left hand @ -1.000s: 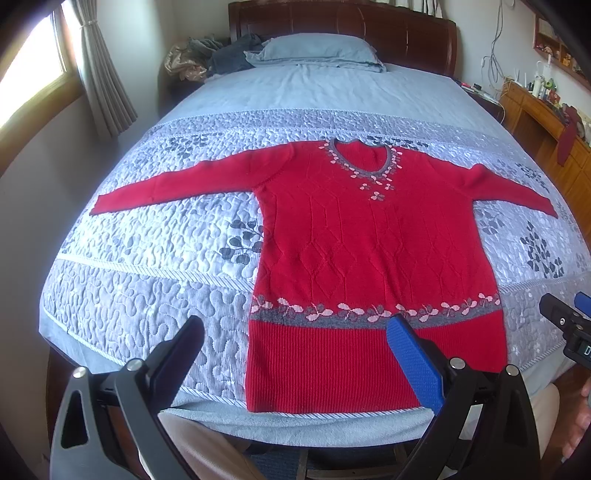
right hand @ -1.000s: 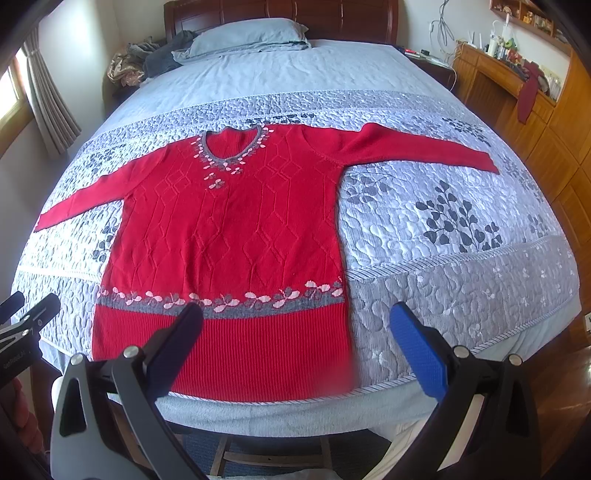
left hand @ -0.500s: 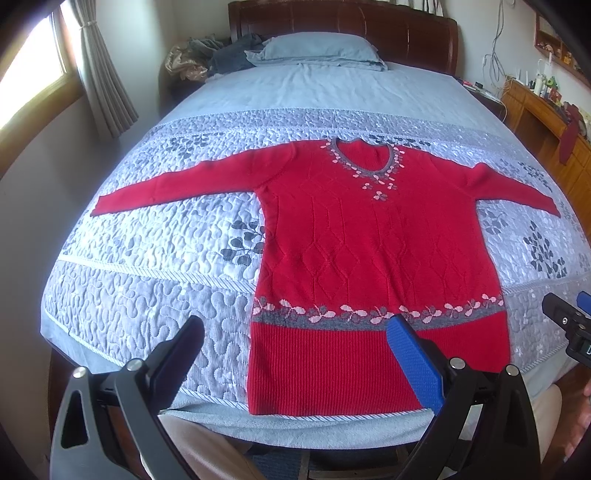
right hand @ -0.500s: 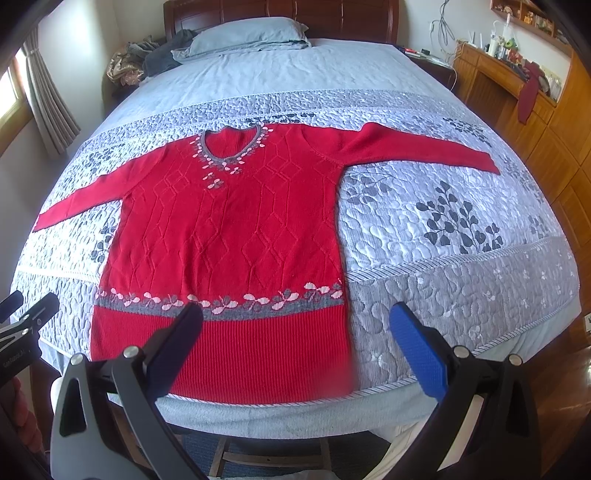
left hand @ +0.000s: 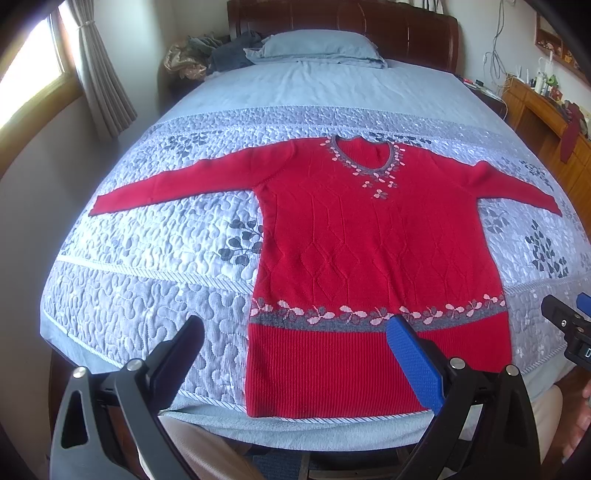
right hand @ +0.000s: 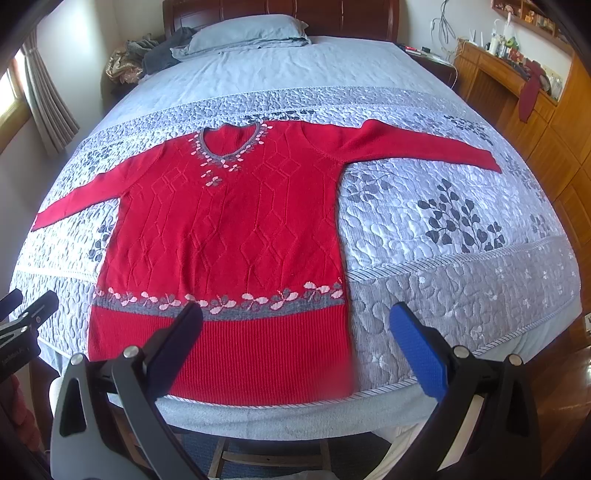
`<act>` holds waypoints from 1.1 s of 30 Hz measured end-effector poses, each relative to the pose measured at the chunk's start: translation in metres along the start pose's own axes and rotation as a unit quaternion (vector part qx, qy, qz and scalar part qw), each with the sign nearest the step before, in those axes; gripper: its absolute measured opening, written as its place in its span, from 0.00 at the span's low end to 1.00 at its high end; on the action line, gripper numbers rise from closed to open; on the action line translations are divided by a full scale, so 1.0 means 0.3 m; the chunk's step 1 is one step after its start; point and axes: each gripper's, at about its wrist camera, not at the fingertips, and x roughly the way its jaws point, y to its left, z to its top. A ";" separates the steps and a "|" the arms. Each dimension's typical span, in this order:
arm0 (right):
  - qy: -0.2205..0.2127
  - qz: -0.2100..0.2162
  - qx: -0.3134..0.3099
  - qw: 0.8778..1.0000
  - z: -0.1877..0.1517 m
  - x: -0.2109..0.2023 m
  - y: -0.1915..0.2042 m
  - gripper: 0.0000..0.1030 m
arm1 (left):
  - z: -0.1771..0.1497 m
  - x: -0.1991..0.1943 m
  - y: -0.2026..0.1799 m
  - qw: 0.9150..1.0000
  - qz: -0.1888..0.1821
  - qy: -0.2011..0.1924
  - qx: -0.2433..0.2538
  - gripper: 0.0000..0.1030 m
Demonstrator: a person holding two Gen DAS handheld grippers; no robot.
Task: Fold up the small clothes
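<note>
Knitted red sweater (left hand: 369, 251), quilted bedspread (left hand: 147, 295), glossy wooden headboard (left hand: 369, 33)

The sweater (left hand: 369, 251) lies flat on the bed (left hand: 147, 295), hem at 6 o'clock by the near edge, neckline toward 12, sleeves spread to 9 and 3. A pillow (left hand: 317, 46) sits at 12 against the headboard (left hand: 369, 26), a clothes heap (left hand: 207, 55) at 11, a dresser (right hand: 517, 85) at 2.

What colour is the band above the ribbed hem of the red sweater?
Grey band with pale pink flower shapes; clearest in the right wrist view.
</note>
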 end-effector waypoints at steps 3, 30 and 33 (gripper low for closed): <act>0.001 0.000 0.000 1.000 0.001 0.008 -0.003 0.98 | 0.001 0.010 -0.001 1.000 -0.001 0.003 0.001 0.96; 0.054 -0.039 0.100 0.993 0.798 0.593 -1.204 0.97 | 0.880 0.632 -1.046 0.996 -0.074 0.019 0.049 0.96; 0.077 -0.051 0.128 0.987 0.818 0.693 -1.410 0.97 | 0.893 0.708 -1.187 0.994 -0.076 0.027 0.067 0.96</act>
